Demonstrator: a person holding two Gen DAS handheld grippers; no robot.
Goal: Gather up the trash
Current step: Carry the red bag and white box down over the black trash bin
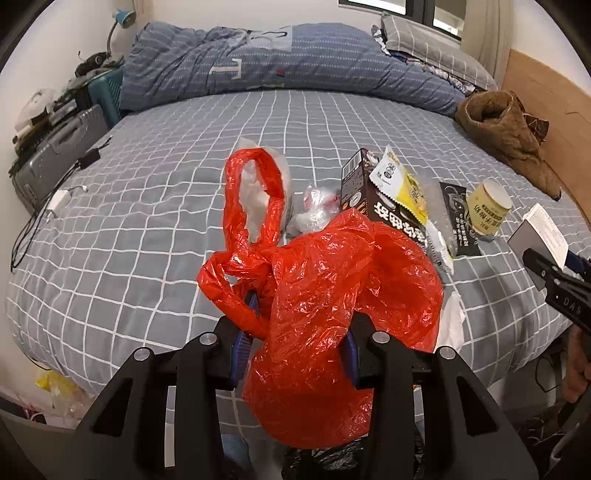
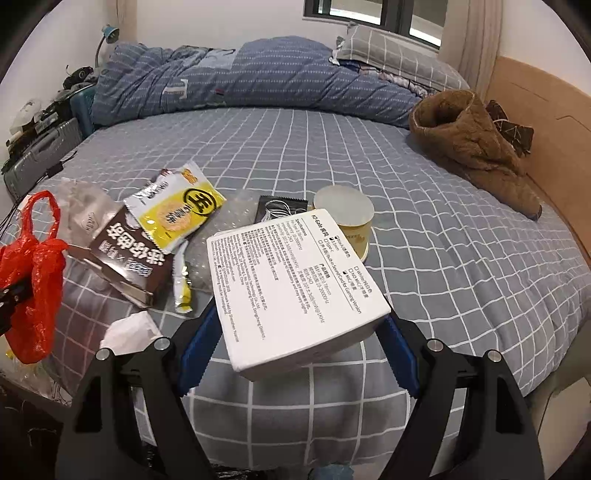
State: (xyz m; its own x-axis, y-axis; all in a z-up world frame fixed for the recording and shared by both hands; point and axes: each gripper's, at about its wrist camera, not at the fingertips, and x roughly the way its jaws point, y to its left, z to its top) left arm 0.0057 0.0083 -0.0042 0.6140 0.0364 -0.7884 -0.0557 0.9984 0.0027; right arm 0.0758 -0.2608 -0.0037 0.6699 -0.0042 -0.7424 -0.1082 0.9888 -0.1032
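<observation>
The left gripper (image 1: 295,325) pinched a red plastic bag (image 1: 325,295), seemingly by its bunched neck. The right gripper (image 2: 295,332) clamped a white box (image 2: 291,284) above the bed (image 2: 461,258).

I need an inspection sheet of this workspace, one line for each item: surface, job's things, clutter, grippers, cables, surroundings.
Surface: bed with grey checked sheet.
Job's things: red plastic bag; white box; brown carton; yellow snack packet; yellow cup; black sachet; clear plastic wrap; white tissue.
Clutter: brown coat; rolled blue quilt.
Grippers: left gripper shut on the bag; right gripper shut on the box.
Cables: white charger and black cables at the bed's left edge.
Surroundings: grey suitcase, blue lamp, window, wooden headboard.
</observation>
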